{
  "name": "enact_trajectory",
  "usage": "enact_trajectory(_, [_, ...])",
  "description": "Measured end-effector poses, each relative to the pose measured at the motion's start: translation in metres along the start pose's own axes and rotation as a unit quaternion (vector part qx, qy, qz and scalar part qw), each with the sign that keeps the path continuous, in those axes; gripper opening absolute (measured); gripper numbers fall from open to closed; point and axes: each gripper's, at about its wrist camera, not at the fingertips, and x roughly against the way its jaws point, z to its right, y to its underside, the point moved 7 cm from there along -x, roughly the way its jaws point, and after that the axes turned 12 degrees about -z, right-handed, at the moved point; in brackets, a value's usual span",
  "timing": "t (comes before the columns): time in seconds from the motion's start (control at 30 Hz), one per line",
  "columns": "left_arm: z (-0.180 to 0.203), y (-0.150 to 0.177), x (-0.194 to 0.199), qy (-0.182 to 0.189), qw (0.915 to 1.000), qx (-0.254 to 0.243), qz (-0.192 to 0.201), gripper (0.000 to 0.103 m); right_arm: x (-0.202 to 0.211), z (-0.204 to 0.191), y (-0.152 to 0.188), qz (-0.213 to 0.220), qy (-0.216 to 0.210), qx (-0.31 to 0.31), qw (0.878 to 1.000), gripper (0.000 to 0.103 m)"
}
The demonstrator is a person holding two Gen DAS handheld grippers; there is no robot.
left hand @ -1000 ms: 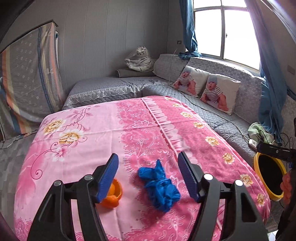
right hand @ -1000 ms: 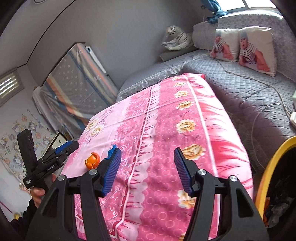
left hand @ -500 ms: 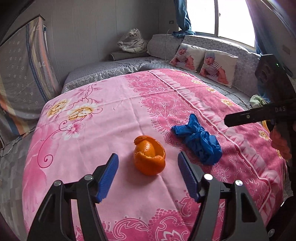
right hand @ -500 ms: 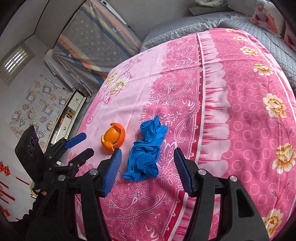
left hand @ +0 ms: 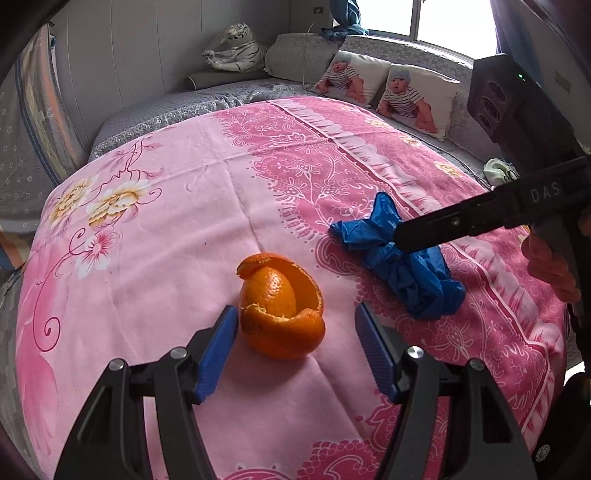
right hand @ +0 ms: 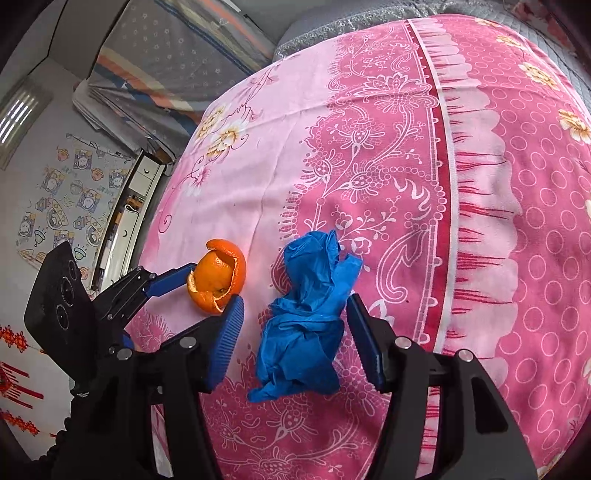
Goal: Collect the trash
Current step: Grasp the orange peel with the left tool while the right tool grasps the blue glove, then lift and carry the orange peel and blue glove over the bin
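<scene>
Left wrist: orange peel (left hand: 282, 312) between open left gripper (left hand: 295, 345) jaws; right gripper (right hand: 295, 341) open, straddling blue glove (right hand: 306, 325).

The left claw (left hand: 295, 347) hangs low over a pink floral bedsheet (left hand: 177, 221), its jaws apart with blue ribbed pads (left hand: 218, 354) either side of a curled orange peel (left hand: 282, 308). The left pad sits just beside the peel, perhaps touching it; the right pad stands clear of it. Right of the peel lies a crumpled blue glove (left hand: 402, 266). The black finger of the right claw (left hand: 436, 230) reaches in from the right edge across the glove, and part of a hand (left hand: 550, 262) shows behind it. Beyond the sheet, a grey quilted couch (left hand: 229, 99) carries two baby-print pillows (left hand: 417, 96) and a plush white tiger (left hand: 236, 48) beneath a window (left hand: 436, 22).
</scene>
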Motion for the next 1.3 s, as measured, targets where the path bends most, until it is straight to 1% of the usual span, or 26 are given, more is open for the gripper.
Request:
enact_trajectory(0.03, [-0.001, 0.000, -0.003, 0.005, 1.0000, 0.004, -0.005, 0.063, -0.001, -0.001, -0.001, -0.001, 0.003, 0.002, 1.000, 0.054])
enact_trajectory(0.07, [-0.003, -0.001, -0.005, 0.006, 0.9999, 0.006, -0.008, 0.060, -0.002, -0.001, -0.001, -0.001, 0.008, 0.004, 1.000, 0.050])
enact_trajectory(0.1, [-0.004, -0.001, -0.006, 0.007, 0.9999, 0.007, -0.008, 0.056, -0.003, -0.002, -0.001, -0.002, 0.011, 0.006, 1.000, 0.049])
enact_trajectory(0.13, [-0.004, -0.001, -0.006, 0.005, 0.9999, 0.007, -0.007, 0.055, -0.004, -0.002, -0.001, -0.004, 0.011, 0.006, 1.000, 0.048])
enact_trajectory(0.2, [-0.006, -0.001, -0.007, 0.005, 0.9999, 0.009, -0.005, 0.045, -0.007, 0.000, -0.002, -0.009, 0.015, 0.003, 1.000, 0.040])
enact_trajectory(0.27, [-0.008, -0.002, -0.006, 0.008, 0.9999, 0.014, -0.003, 0.042, -0.010, 0.003, -0.005, -0.013, 0.014, -0.002, 1.000, 0.037])
enact_trajectory(0.3, [-0.008, -0.002, -0.006, 0.006, 0.9999, 0.016, -0.002, 0.040, -0.011, 0.004, -0.005, -0.014, 0.016, -0.003, 1.000, 0.033])
enact_trajectory(0.33, [-0.008, -0.003, -0.006, 0.004, 0.9999, 0.016, 0.000, 0.038, -0.012, 0.005, -0.005, -0.014, 0.016, -0.004, 1.000, 0.032])
enact_trajectory(0.4, [-0.007, -0.004, -0.005, -0.004, 0.9999, 0.012, 0.002, 0.034, -0.014, 0.005, -0.007, -0.012, 0.019, -0.005, 1.000, 0.024])
enact_trajectory(0.5, [-0.006, -0.006, -0.005, -0.009, 0.9999, 0.011, 0.005, 0.031, -0.010, 0.005, -0.008, -0.005, 0.017, -0.004, 1.000, 0.018])
enact_trajectory(0.67, [-0.006, -0.009, 0.004, -0.006, 0.9997, 0.019, 0.014, 0.030, 0.015, 0.004, -0.005, 0.028, 0.012, 0.000, 1.000, 0.016])
enact_trajectory(0.73, [-0.005, -0.008, 0.012, -0.003, 0.9996, 0.019, 0.021, 0.030, 0.029, 0.003, -0.002, 0.046, 0.012, 0.003, 0.999, 0.016])
enact_trajectory(0.83, [-0.002, -0.009, 0.027, -0.006, 0.9992, 0.016, 0.036, 0.030, 0.047, 0.004, 0.002, 0.065, 0.007, 0.003, 0.998, 0.015])
enact_trajectory(0.97, [0.001, -0.006, 0.043, -0.011, 0.9986, 0.023, 0.045, 0.030, 0.069, 0.008, 0.009, 0.090, -0.002, -0.002, 0.996, 0.015])
enact_trajectory(1.13, [0.008, -0.006, 0.062, -0.006, 0.9970, 0.037, 0.068, 0.030, 0.097, 0.015, 0.024, 0.121, -0.017, -0.012, 0.992, 0.015])
enact_trajectory(1.3, [0.028, -0.013, 0.087, -0.003, 0.9941, 0.040, 0.101, 0.030, 0.135, 0.020, 0.047, 0.173, -0.023, -0.013, 0.985, 0.015])
